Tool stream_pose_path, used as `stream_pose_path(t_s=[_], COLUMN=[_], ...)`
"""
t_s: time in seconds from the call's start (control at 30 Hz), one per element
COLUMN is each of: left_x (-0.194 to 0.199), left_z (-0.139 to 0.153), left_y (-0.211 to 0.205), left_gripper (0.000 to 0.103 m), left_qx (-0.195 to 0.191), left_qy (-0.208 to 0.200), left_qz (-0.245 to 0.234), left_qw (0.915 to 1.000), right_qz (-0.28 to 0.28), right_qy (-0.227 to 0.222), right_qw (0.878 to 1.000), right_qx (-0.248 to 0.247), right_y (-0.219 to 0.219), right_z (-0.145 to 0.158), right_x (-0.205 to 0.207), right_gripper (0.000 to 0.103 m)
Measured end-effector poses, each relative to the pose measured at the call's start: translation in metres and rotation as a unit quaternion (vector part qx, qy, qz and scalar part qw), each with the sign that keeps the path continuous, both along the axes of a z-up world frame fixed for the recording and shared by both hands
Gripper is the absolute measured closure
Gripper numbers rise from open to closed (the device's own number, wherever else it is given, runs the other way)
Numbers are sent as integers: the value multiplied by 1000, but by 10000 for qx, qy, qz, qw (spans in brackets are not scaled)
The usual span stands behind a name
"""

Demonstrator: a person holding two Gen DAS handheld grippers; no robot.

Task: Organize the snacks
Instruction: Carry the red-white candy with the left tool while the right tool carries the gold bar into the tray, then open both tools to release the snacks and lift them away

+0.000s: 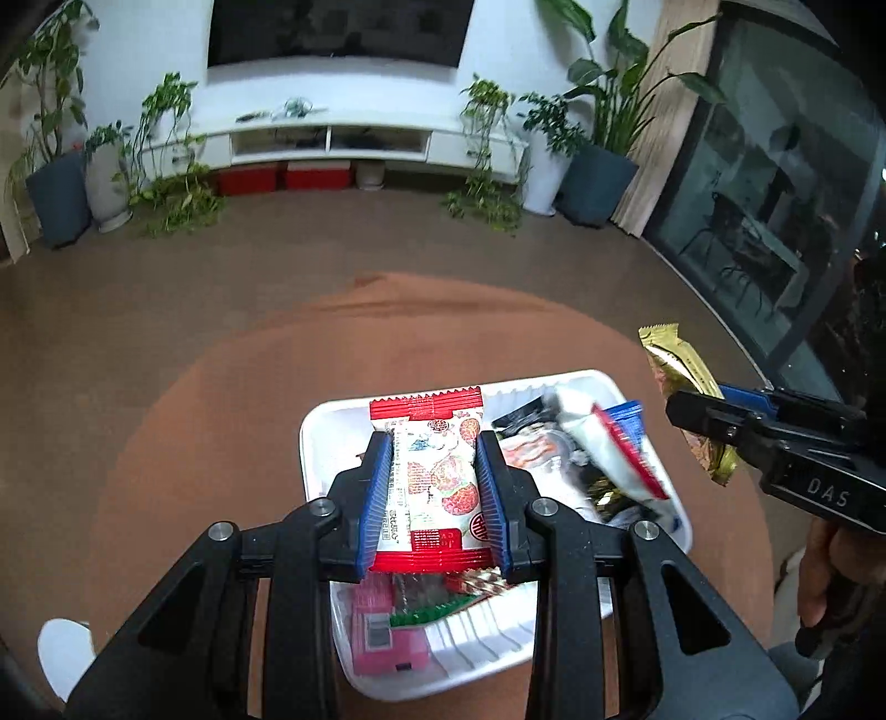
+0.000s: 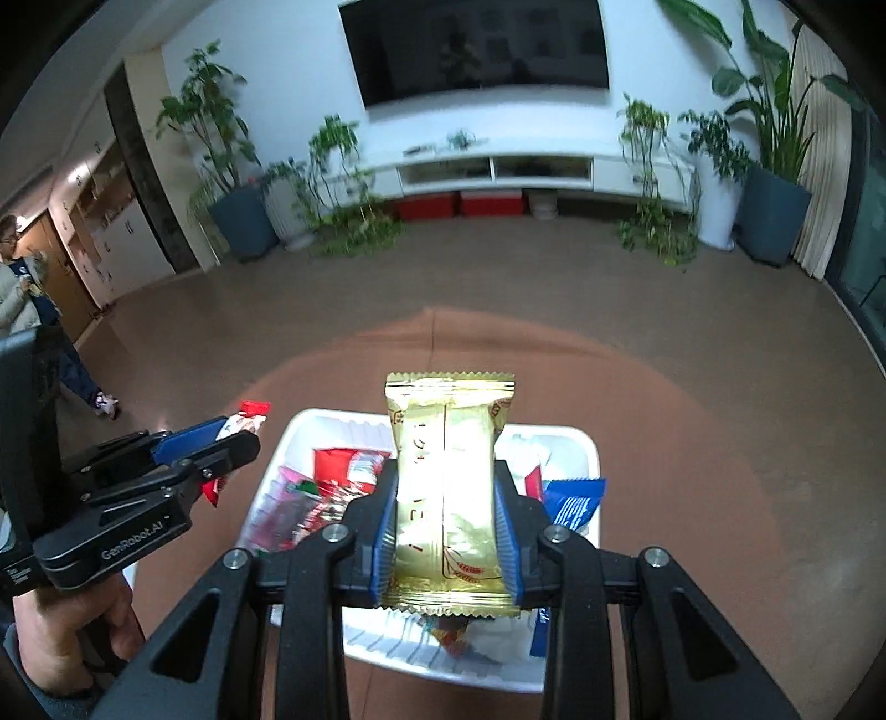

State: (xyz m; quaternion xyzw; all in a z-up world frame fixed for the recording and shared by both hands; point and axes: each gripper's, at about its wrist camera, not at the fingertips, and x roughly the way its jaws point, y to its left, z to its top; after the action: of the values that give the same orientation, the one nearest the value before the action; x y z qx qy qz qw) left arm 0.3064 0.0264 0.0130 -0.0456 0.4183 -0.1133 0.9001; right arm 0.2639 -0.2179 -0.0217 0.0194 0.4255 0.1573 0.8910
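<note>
You hold two tongs, one in each hand, and each has one snack. Your left tongs (image 1: pixel 432 487) are squeezed shut on a red and white snack pack (image 1: pixel 437 476), with the blue pads pressing on its two long sides. Your right tongs (image 2: pixel 446 531) are squeezed shut on a gold snack pack (image 2: pixel 446 476) in the same way. Both packs hang in the air over one white tray (image 1: pixel 315 443), which sits on the round brown bench (image 1: pixel 194 443), about in its middle. The tray is full of mixed snacks: you can see a pink pack (image 1: pixel 382 637), a blue pack (image 2: pixel 573 501), a white pack with red edges (image 1: pixel 609 448) and some more red ones, but they lie in a pile, so you cannot count them all. The left wrist view shows the pink pack well and shows your right tongs from the side, out past the right edge of the tray. The right wrist view shows your left hand (image 2: pixel 66 626) on its handle and a person (image 2: pixel 22 288) standing far off on the left of the room. Both views show one big dark screen (image 2: pixel 476 44) on the far wall and many green plants (image 2: pixel 221 138) in pots.
</note>
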Motion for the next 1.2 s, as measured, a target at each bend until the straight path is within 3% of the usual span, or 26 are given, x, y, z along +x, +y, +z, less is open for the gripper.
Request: stream_pose_path(t_s=[0.2,0.53,0.73,0.97,1.2], left_x=[24,51,54,54,44], left_z=[-48,-95,-104,-107,-88], left_y=[0,-13,-22,-23,-27], left_gripper=[74,73,71,60,48], left_qx=[63,158,259,316,342], left_qy=[177,376,369,374,198], left_qz=[30,-16,-8,8,-1], left_qw=[9998,9992,9990,9988,9992], right_qz=[-53,-21,58,88,54], right_qy=[309,542,547,501,418], right_qw=[9994,9980,9973,9970,9972], right_qx=[-153,-330,-496,-578,-625], right_y=[-3,5,11,15,13], right_z=[-37,-66,-71,-71,-63], right_x=[15,22,21,14,9], right_gripper=[70,70,62,61,55])
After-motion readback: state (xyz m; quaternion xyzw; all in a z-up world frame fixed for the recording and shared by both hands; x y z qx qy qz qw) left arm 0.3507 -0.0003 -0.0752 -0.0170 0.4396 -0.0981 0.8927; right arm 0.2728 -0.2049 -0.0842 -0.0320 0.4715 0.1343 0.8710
